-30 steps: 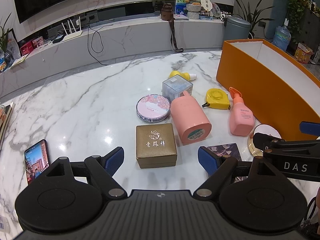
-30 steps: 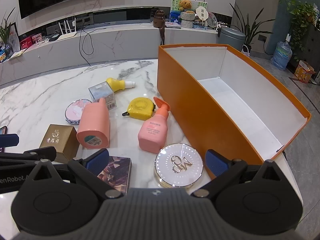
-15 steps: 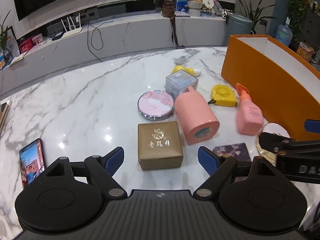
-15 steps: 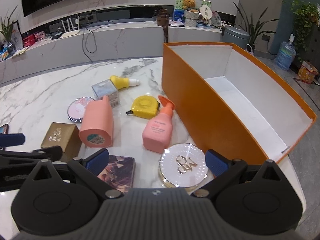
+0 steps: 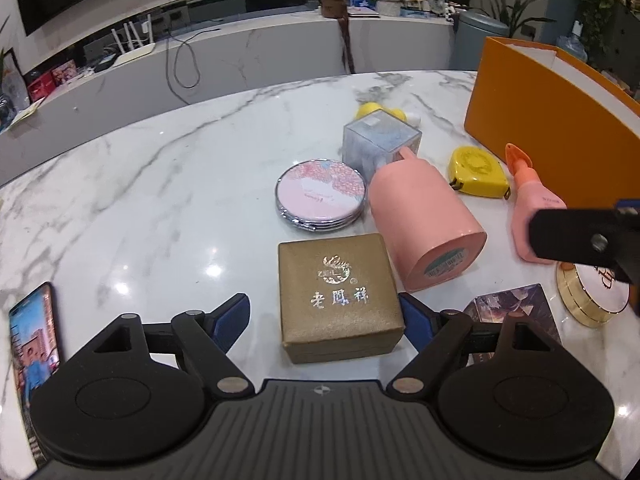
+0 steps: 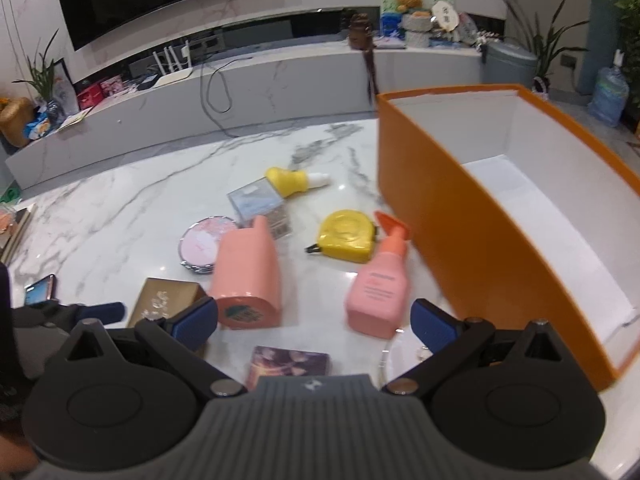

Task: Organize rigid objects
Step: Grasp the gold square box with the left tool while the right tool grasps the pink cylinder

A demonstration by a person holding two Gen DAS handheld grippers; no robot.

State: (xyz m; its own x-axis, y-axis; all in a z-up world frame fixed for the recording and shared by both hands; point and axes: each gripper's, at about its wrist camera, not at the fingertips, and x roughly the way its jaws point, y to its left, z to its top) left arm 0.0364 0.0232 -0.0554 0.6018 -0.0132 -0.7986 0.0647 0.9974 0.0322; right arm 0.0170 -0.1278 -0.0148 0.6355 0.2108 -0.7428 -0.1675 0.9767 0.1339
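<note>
My left gripper (image 5: 325,320) is open, its blue pads either side of a gold gift box (image 5: 338,296) on the marble table; I cannot tell if they touch it. Beyond lie a pink round compact (image 5: 320,196), a big pink canister (image 5: 424,220) on its side, a clear cube box (image 5: 380,142), a yellow tape measure (image 5: 478,168) and a pink pump bottle (image 5: 532,208). My right gripper (image 6: 314,322) is open and empty above a dark patterned card box (image 6: 288,362), just before the pink pump bottle (image 6: 378,284). The orange box (image 6: 520,216) stands open on the right.
A phone (image 5: 34,340) lies at the table's left edge. A white-and-gold round compact (image 5: 596,296) sits partly under the right gripper. A yellow bottle (image 6: 294,178) lies further back. A low marble TV bench with cables runs behind the table.
My left gripper has moved forward and lower, so the gold box now sits between its pads. My right gripper has moved forward and left, past the white-and-gold compact toward the pump bottle.
</note>
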